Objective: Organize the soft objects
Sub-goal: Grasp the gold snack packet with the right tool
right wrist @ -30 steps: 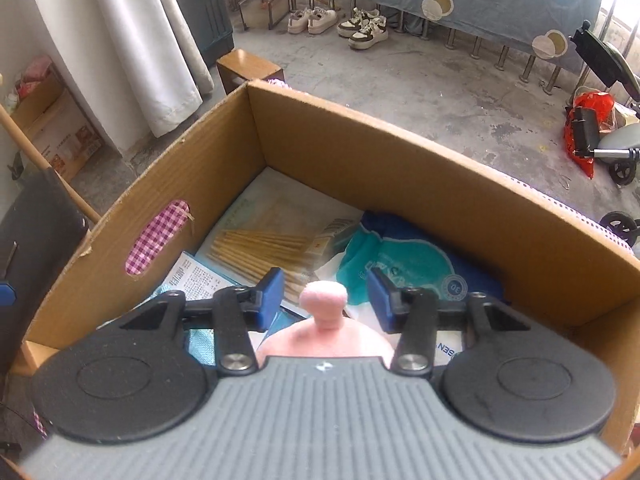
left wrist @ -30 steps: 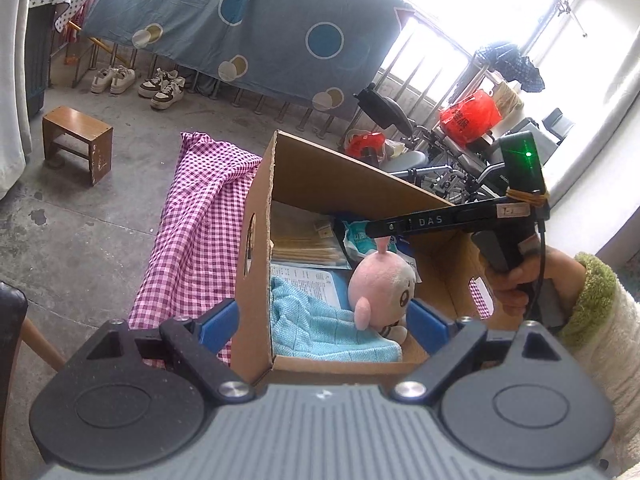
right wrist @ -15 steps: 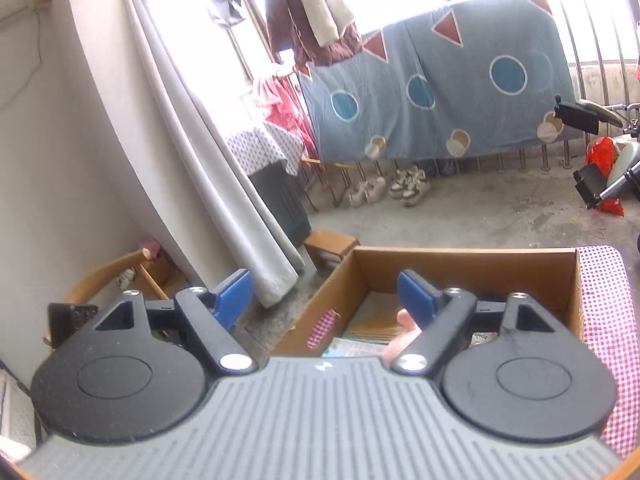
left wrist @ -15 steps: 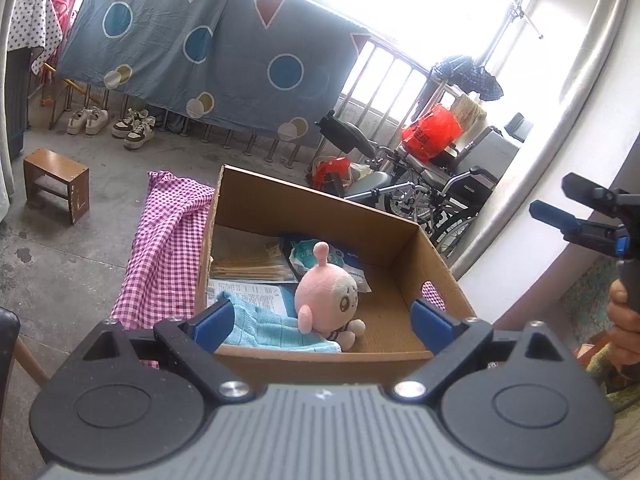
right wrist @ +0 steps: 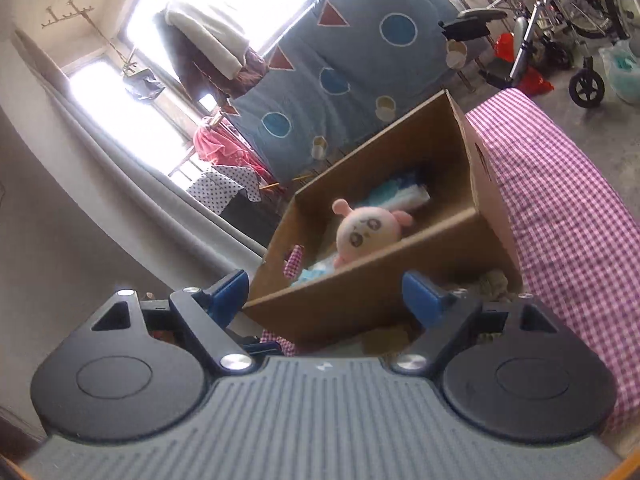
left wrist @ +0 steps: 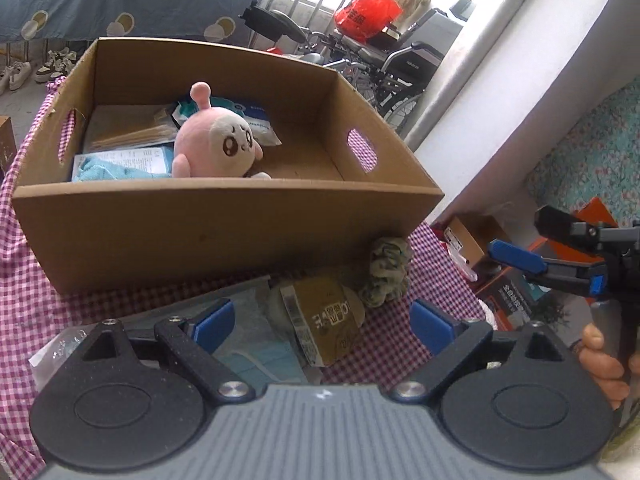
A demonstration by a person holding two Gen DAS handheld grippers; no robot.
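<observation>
A pink plush toy (left wrist: 218,142) sits inside the open cardboard box (left wrist: 224,224), next to a light blue cloth (left wrist: 108,170) and paper packets. In front of the box, on the checked cloth (left wrist: 24,300), lie a brown packet (left wrist: 320,316), an olive knitted piece (left wrist: 386,272) and a clear bag with a blue mask (left wrist: 248,344). My left gripper (left wrist: 322,322) hangs open above these, touching none. My right gripper (left wrist: 528,240) is off to the right, held by a hand; its jaws are opening with nothing between them. In the right wrist view it (right wrist: 324,292) faces the box (right wrist: 360,292) and plush (right wrist: 366,234).
Small cartons (left wrist: 500,280) crowd the floor right of the table. A wheelchair (left wrist: 400,60) and a red bag (left wrist: 368,12) stand behind the box. A blue patterned sheet (right wrist: 360,52) hangs at the back, and a grey curtain (right wrist: 120,184) to the left.
The right gripper let go of the plush in the box, drew out and swung away to the right, rolling. The left gripper moved back and down, now over the items before the box.
</observation>
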